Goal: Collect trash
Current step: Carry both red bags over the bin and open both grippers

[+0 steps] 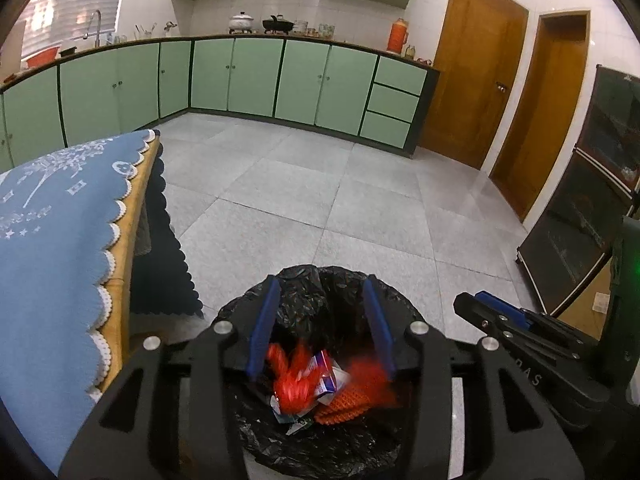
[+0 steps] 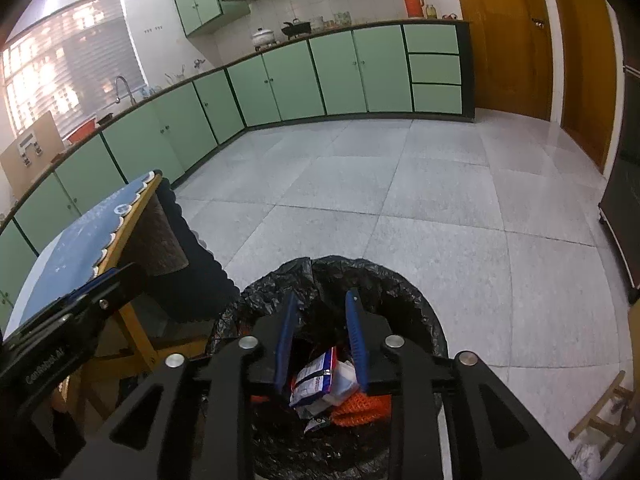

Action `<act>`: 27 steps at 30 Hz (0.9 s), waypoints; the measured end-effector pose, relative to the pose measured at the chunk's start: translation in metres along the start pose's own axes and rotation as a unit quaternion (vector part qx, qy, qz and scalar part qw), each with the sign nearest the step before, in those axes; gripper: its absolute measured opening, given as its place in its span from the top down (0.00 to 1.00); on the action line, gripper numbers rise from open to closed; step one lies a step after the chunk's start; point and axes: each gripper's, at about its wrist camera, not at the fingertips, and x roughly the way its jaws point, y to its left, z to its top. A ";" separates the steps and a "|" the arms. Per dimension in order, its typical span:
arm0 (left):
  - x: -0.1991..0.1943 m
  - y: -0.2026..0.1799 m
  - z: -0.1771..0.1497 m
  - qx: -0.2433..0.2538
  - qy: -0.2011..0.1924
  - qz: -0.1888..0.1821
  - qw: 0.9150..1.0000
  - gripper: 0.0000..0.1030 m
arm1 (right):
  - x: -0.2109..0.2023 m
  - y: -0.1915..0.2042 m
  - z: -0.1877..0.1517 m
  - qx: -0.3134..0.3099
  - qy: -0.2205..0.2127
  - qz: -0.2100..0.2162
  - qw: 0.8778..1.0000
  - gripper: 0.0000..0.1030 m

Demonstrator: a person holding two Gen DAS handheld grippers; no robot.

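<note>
Two claws hover over a round bin lined with black plastic (image 1: 304,280) beside a blue-clothed counter (image 1: 60,216): left claw (image 1: 322,322) open and empty above red mesh netting (image 1: 292,384), right claw (image 2: 322,334) likewise open above a white-and-blue wrapper (image 2: 316,380), so this trash looks binned.

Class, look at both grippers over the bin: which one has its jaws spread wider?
The left gripper: its blue fingers stand far apart above the trash bin. The right gripper is open too, but narrower.

Dim indoor light; window (image 2: 68,60) glare; fisheye edges; red trash (image 1: 292,380) motion-blurred.
</note>
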 end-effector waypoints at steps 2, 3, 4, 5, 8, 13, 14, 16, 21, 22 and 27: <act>-0.007 0.001 0.003 -0.001 -0.008 -0.001 1.000 0.53 | -0.004 0.000 0.002 0.002 -0.005 0.001 1.000 0.74; -0.010 0.002 0.005 -0.001 -0.012 -0.001 1.000 0.52 | -0.007 0.001 0.004 0.002 -0.007 0.000 1.000 0.72; -0.013 0.002 0.006 -0.001 -0.016 -0.001 1.000 0.51 | -0.011 0.003 0.006 0.002 -0.012 -0.001 1.000 0.69; -0.020 0.003 0.008 -0.002 -0.022 -0.002 1.000 0.50 | -0.015 0.004 0.007 0.001 -0.016 -0.001 1.000 0.67; -0.041 0.009 0.015 -0.008 -0.043 0.003 0.999 0.45 | -0.027 0.010 0.012 -0.004 -0.029 -0.001 1.000 0.61; -0.080 0.017 0.019 -0.015 -0.074 0.022 0.997 0.35 | -0.053 0.020 0.019 -0.019 -0.049 0.001 0.999 0.48; -0.089 0.018 0.020 -0.018 -0.080 0.027 0.996 0.33 | -0.059 0.022 0.021 -0.022 -0.054 0.002 0.998 0.46; -0.106 0.021 0.020 -0.024 -0.090 0.036 0.995 0.29 | -0.069 0.027 0.023 -0.026 -0.060 0.005 0.998 0.39; -0.141 0.029 0.021 -0.029 -0.107 0.064 0.992 0.19 | -0.098 0.041 0.023 -0.038 -0.075 0.015 0.996 0.23; -0.148 0.030 0.020 -0.029 -0.109 0.069 0.991 0.17 | -0.103 0.043 0.022 -0.040 -0.076 0.017 0.996 0.19; -0.176 0.033 0.018 -0.031 -0.109 0.087 0.990 0.13 | -0.124 0.057 0.021 -0.053 -0.084 0.034 0.994 0.10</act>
